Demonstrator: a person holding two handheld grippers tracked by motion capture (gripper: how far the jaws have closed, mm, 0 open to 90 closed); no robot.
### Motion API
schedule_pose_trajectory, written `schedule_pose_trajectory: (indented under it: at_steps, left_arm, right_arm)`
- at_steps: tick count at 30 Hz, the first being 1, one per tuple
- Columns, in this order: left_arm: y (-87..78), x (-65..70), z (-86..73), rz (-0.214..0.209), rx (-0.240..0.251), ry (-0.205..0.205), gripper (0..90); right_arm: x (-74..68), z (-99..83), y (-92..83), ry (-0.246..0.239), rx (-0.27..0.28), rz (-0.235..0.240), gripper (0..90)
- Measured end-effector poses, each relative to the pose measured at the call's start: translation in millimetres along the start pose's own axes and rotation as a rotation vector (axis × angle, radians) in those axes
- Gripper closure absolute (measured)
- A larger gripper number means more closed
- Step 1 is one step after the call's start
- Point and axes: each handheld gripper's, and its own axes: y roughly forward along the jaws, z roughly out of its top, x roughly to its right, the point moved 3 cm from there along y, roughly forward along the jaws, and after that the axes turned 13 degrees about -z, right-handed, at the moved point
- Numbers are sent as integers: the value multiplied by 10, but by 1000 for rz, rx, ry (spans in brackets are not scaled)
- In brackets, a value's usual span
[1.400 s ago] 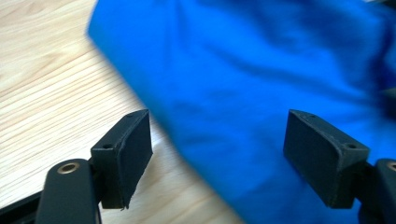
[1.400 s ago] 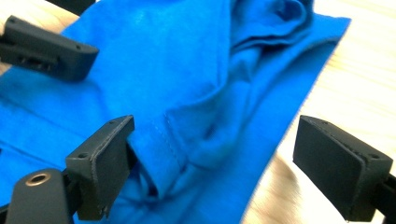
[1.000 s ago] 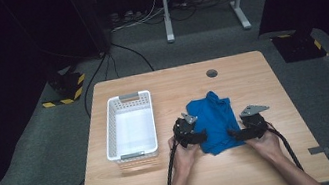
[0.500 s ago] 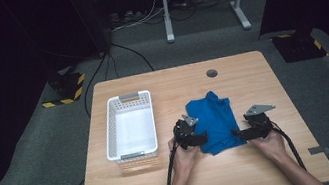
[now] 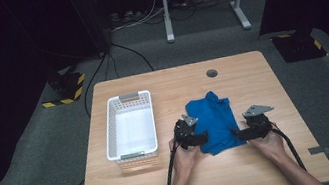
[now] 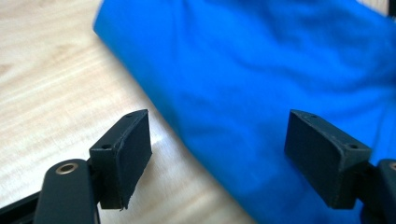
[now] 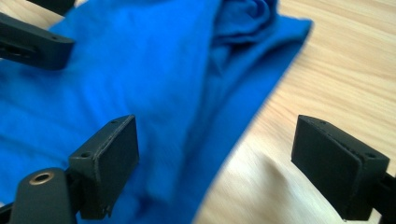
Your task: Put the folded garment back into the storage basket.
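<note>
A blue cloth (image 5: 214, 120) lies bunched on the wooden table (image 5: 230, 71), right of centre. My left gripper (image 5: 204, 138) sits at the cloth's near left edge, jaws open and straddling that edge (image 6: 219, 154); one pad is over bare wood, the other over the blue fabric (image 6: 261, 93). At the cloth's near right edge is my right gripper (image 5: 235, 134), also open, its jaws spanning the border (image 7: 215, 158) of the cloth (image 7: 140, 70). Neither pair of pads presses on the fabric. The left gripper's jaw tip (image 7: 32, 39) shows far off in the right gripper view.
A white plastic basket (image 5: 130, 126) stands empty on the left half of the table. A small round grommet (image 5: 211, 73) sits near the far edge. Beyond the table are a white stand's legs (image 5: 200, 0), cables and striped floor weights (image 5: 64, 88).
The right gripper has shifted slightly right and nearer along the cloth's edge. The left gripper and the cloth look unchanged.
</note>
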Motion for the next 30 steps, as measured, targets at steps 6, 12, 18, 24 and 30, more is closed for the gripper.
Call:
schedule_pose_trajectory:
  at_steps: [6,12,18,24,30]
  left_arm:
    - [41,-59,-24,34,-37,10,217]
    - [4,-59,-26,31,-50,8,224]
    - [2,-108,53,45,-10,-10,227]
    - [39,-147,7,51,-37,-13,224]
    - [27,-116,16,30,-50,-13,211]
  right_arm:
    - [-93,85,145,-11,-28,-5,148]
    - [40,-11,62,-5,-35,-9,143]
    - [66,102,89,24,-8,-17,153]
    - [44,75,190,9,-41,-26,149]
    - [2,22,85,-29,-35,-18,153]
